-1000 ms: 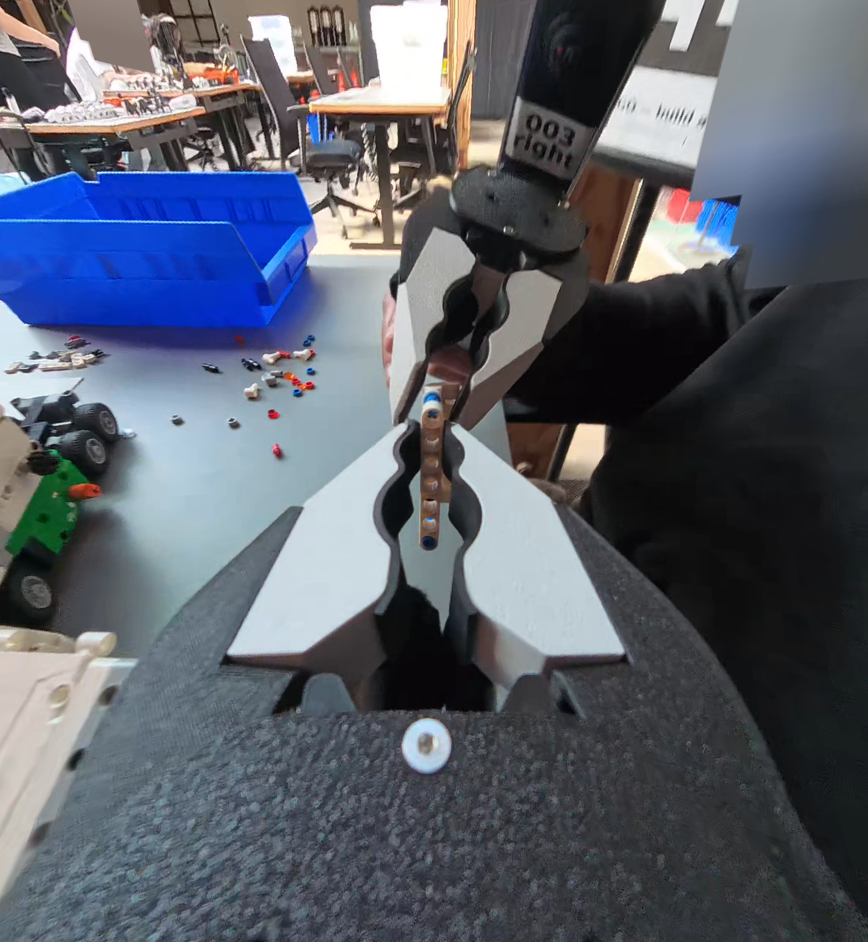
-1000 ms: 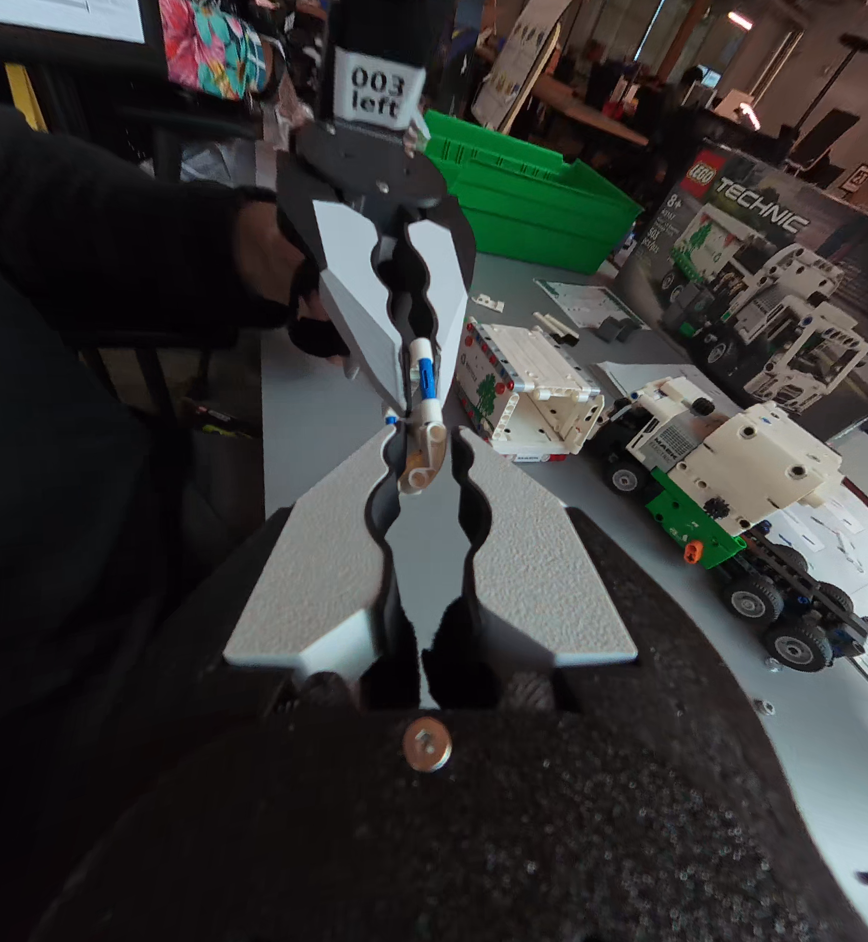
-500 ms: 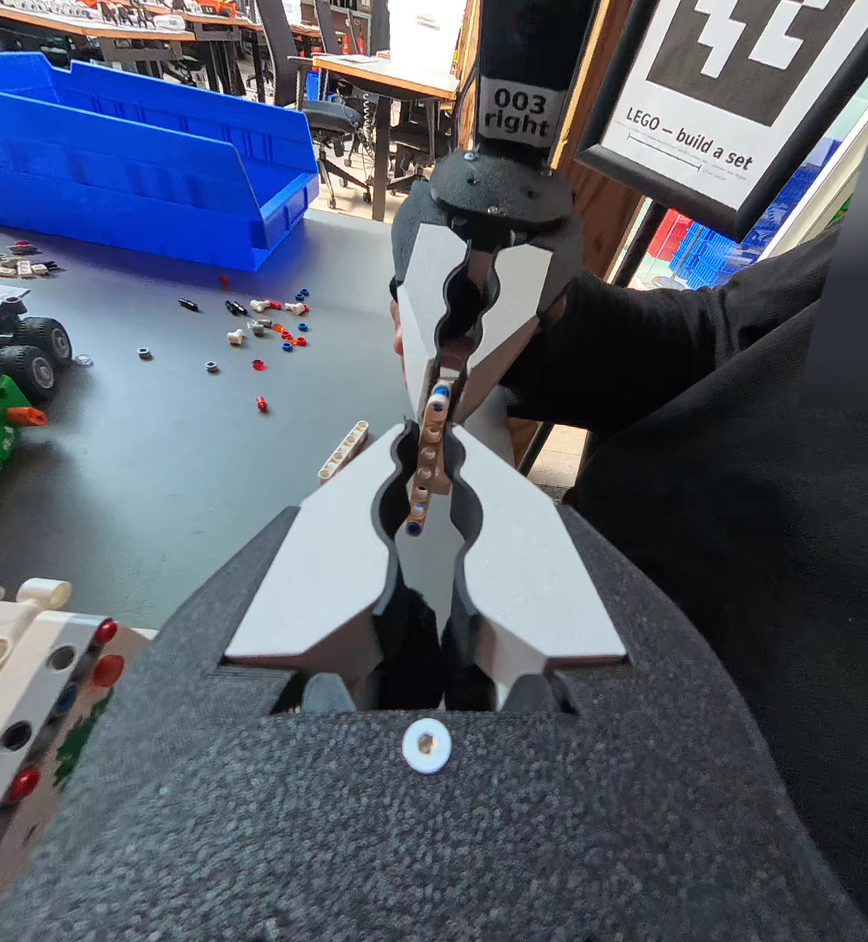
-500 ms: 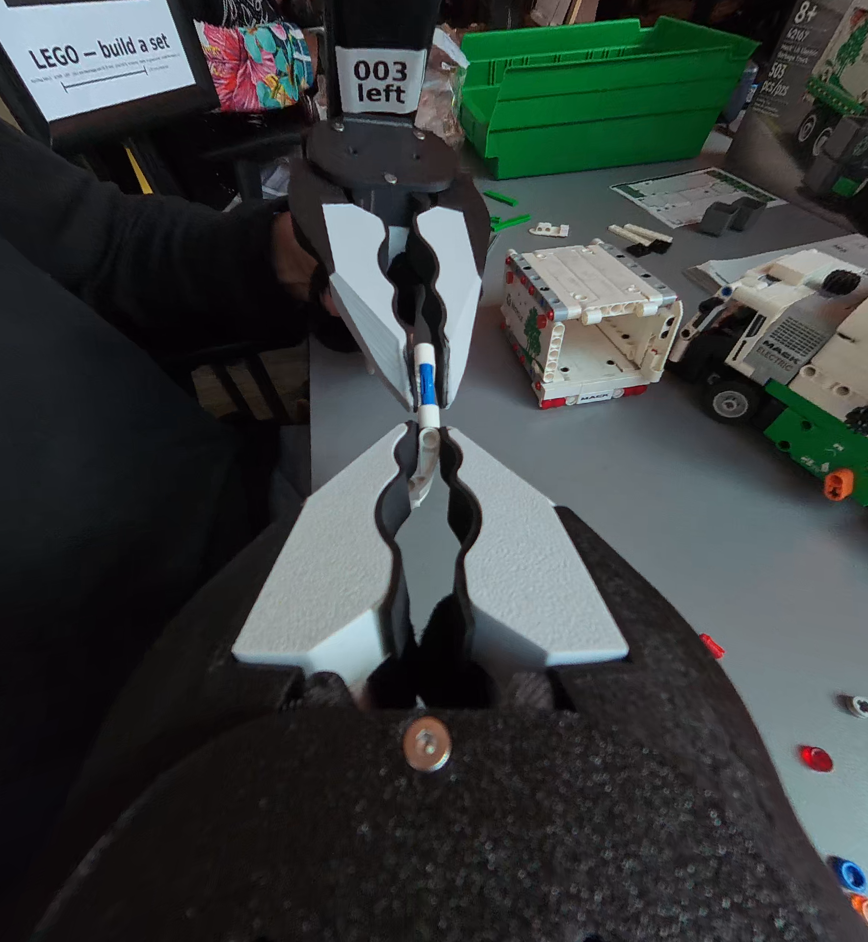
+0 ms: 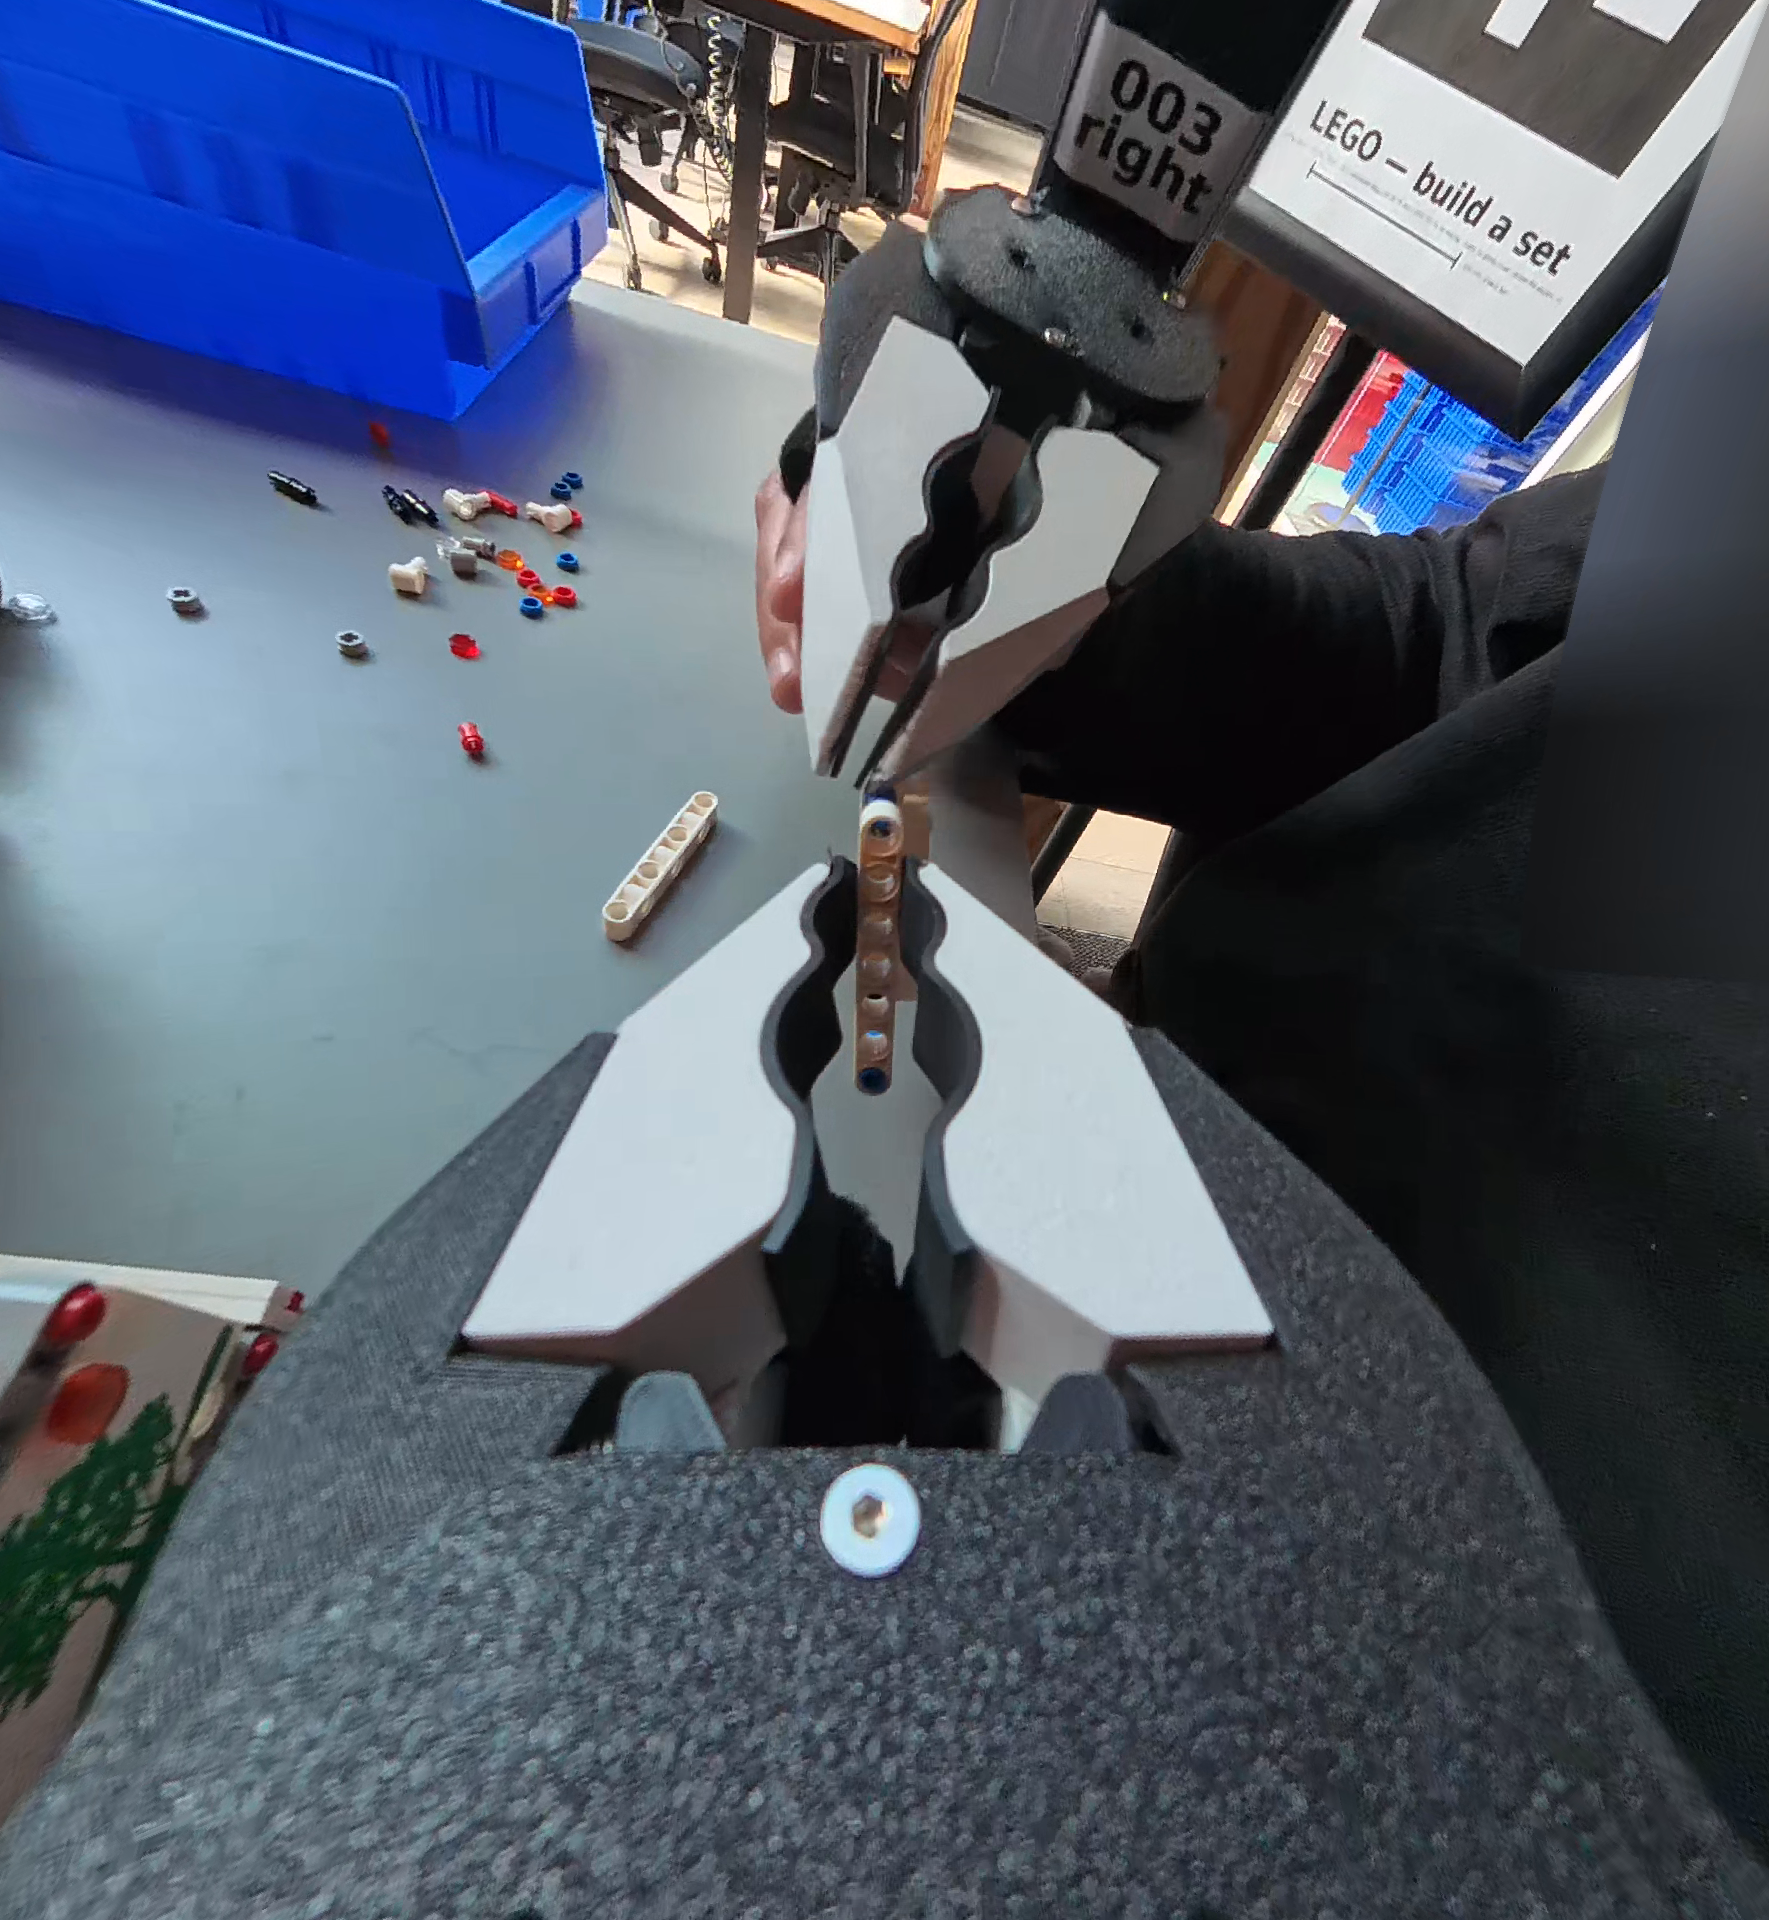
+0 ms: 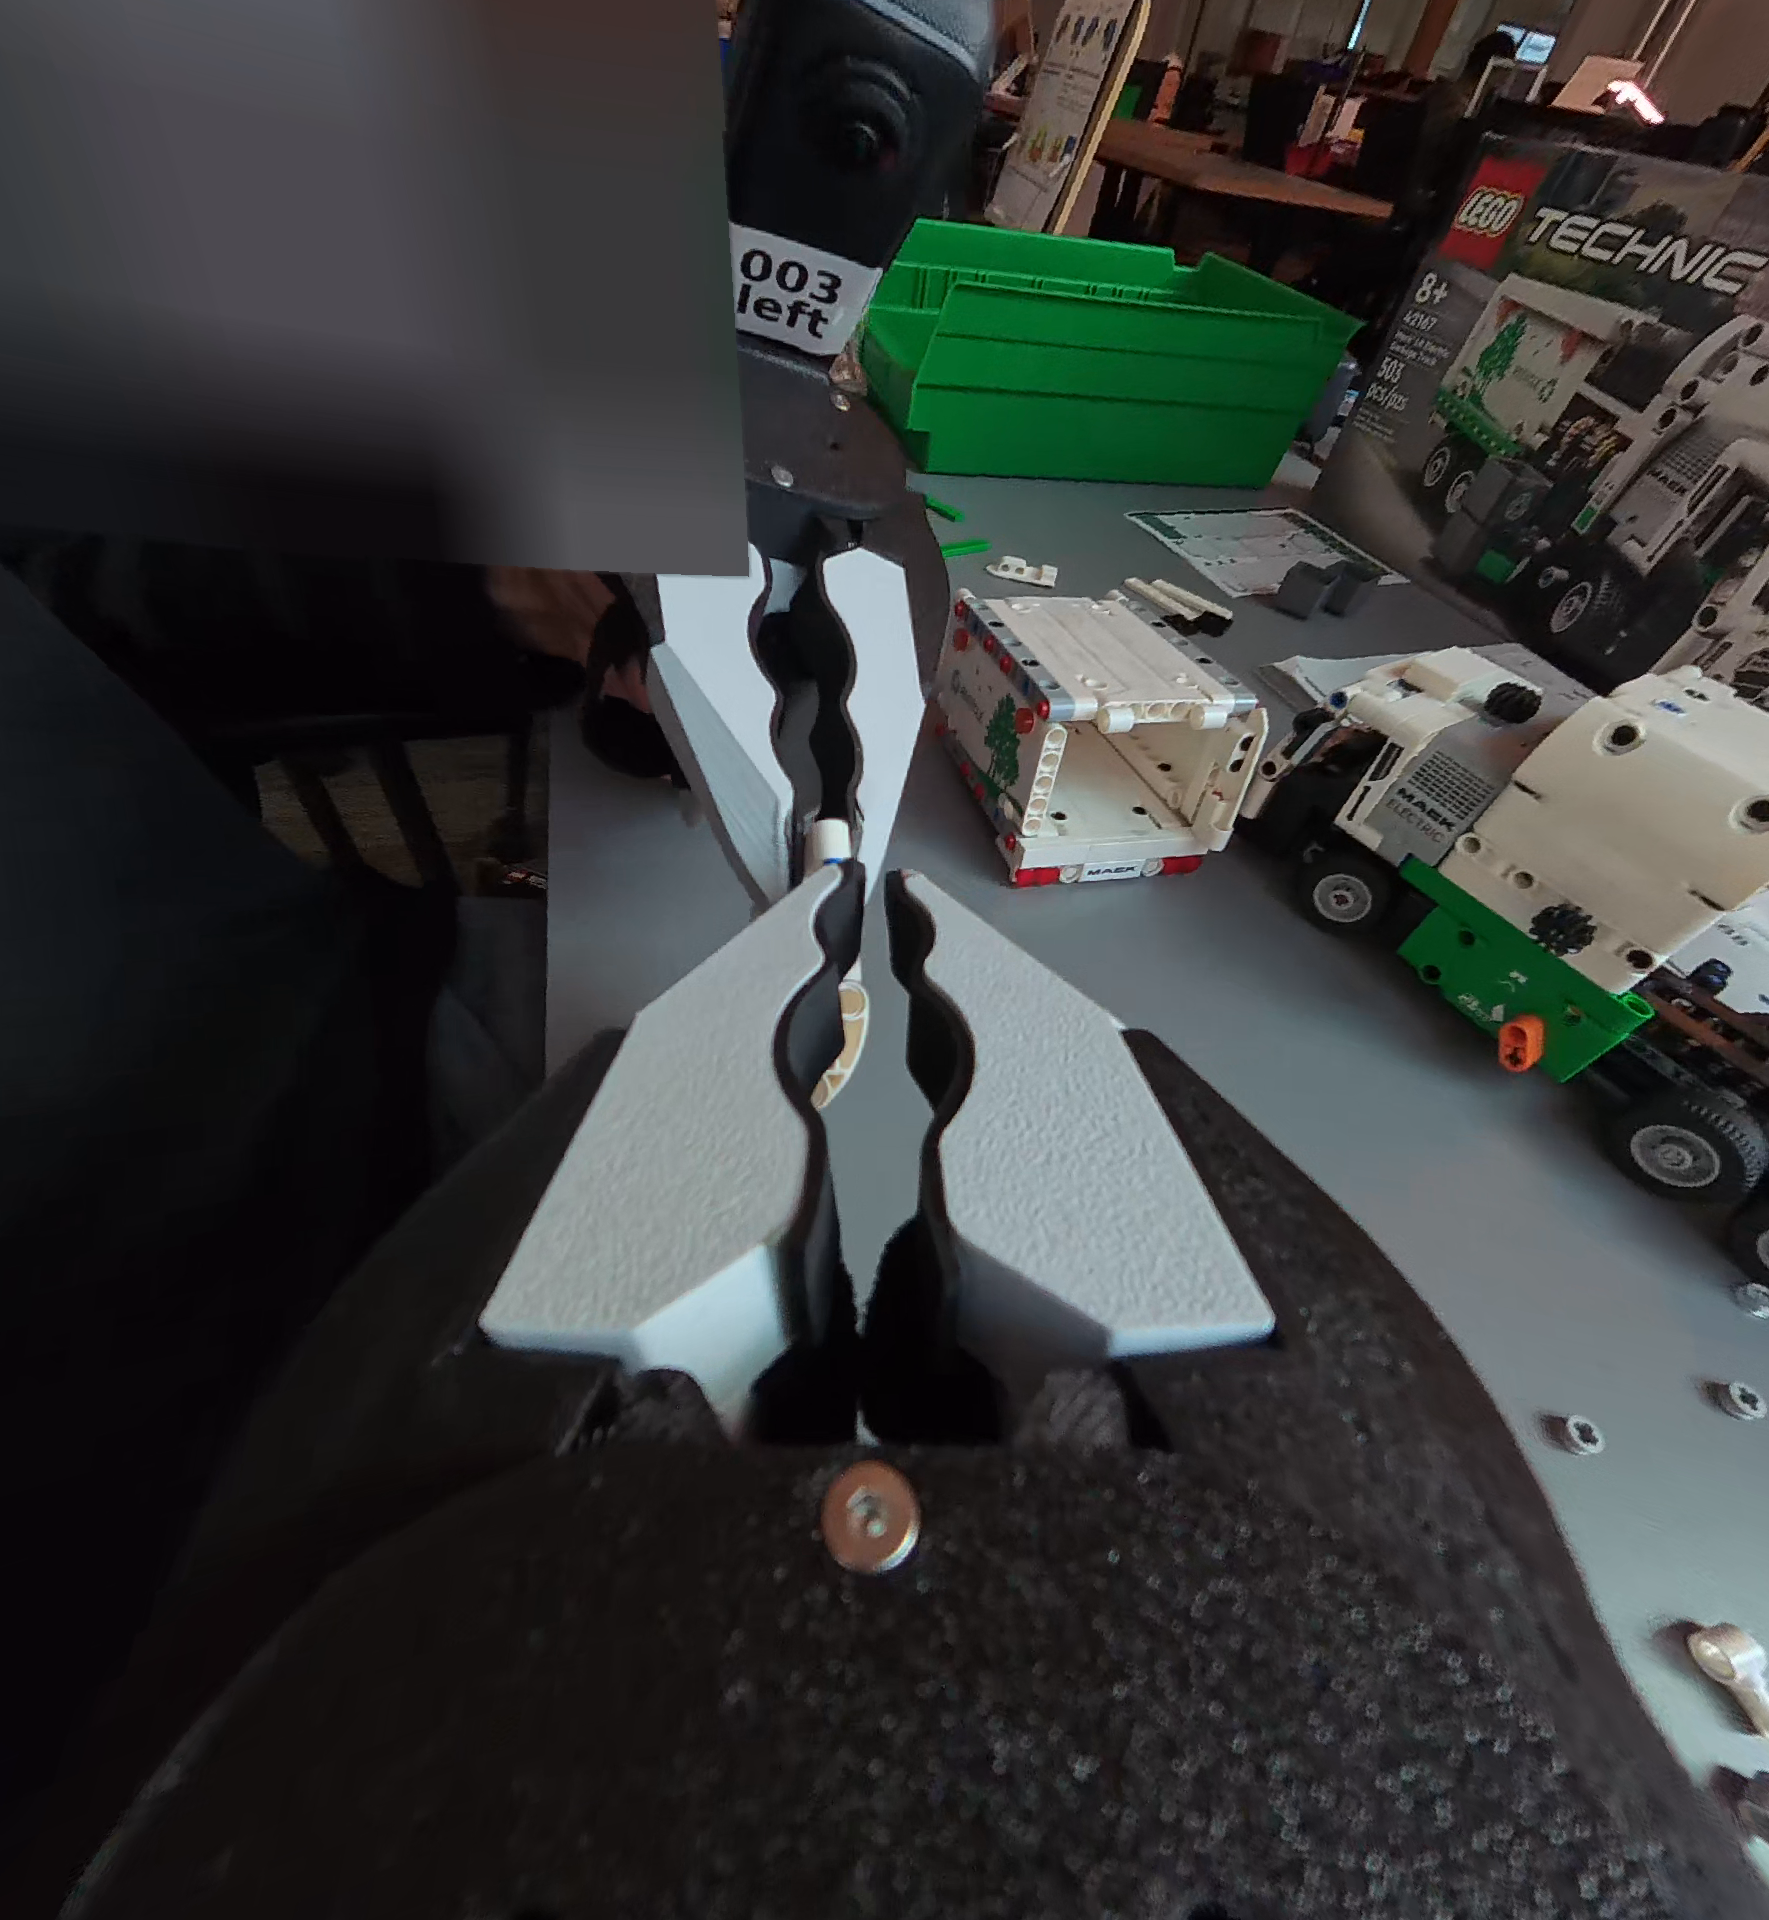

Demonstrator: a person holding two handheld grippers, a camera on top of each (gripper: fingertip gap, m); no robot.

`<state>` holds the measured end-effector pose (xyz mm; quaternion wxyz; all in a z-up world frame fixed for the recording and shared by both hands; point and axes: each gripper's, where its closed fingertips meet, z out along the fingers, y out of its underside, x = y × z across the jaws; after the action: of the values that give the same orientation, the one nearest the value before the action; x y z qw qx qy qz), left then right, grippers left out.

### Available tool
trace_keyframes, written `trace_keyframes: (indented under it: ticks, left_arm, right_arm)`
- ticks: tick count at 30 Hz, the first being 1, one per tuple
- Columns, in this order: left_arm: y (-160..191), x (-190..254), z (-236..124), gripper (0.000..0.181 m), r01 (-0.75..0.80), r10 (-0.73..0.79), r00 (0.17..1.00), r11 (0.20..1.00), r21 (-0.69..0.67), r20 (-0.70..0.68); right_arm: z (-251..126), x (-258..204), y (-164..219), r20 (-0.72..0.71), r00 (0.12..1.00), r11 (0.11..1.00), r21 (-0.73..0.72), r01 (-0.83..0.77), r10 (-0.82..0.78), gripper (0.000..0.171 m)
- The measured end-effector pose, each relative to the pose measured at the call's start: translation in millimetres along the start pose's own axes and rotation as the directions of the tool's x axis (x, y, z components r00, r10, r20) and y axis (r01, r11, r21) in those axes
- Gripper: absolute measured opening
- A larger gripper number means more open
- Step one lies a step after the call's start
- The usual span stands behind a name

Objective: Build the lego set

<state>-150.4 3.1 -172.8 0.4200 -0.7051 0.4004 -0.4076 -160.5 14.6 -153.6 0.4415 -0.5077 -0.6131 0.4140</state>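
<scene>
Lego beam (image 5: 880,966) at frame centre, clamped upright in left tool (image 5: 875,883); right tool (image 5: 864,774) nearly closed at beam's top end, grip unclear.

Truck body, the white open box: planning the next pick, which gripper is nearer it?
Left. The left gripper reaches past the truck body, its housing alongside it. The right gripper comes from the opposite side, with only its tips near the left's.

An open workshop or lab: the grey counter (image 5: 236,935) carries a blue parts bin (image 5: 236,187), green bins (image 6: 1098,353) and a half-built toy truck (image 6: 1586,831), with office chairs (image 5: 651,83) and more worktables (image 6: 1223,177) behind.
</scene>
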Motion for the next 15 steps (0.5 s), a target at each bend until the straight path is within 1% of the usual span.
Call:
trace_keyframes:
  ticks: [2, 4, 8, 12, 15]
  left_arm:
    - [0.7, 0.5, 0.6, 0.005, -0.004, 0.004, 1.0, 1.0, -0.006, -0.001]
    - [1.1, 1.3, 1.0, 0.005, -0.007, 0.007, 1.0, 1.0, -0.008, -0.006]
    - [5.2, 1.1, 1.9, 0.005, -0.026, 0.026, 1.0, 0.999, -0.036, 0.003]
    - [9.3, 2.9, 4.1, 0.005, -0.054, 0.054, 0.999, 0.997, -0.064, 0.005]
    - [17.1, 4.0, 6.3, 0.005, -0.112, 0.113, 0.993, 0.987, -0.116, 0.01]
  right_arm:
    - [-1.6, -5.2, -1.6, 0.049, 0.998, 0.999, 0.008, -0.032, 0.031, 0.006]
    - [-1.8, -6.2, -0.7, 0.066, 0.997, 0.999, 0.004, -0.049, 0.048, 0.006]
    - [3.3, -11.1, 9.7, 0.071, 0.997, 0.999, -0.049, -0.007, 0.01, 0.003]
    - [2.5, -14.3, 14.1, 0.102, 0.995, 0.996, -0.091, -0.005, 0.014, 0.003]
    - [4.4, -17.5, 21.5, 0.105, 0.994, 0.989, -0.139, 0.045, -0.03, 0.003]
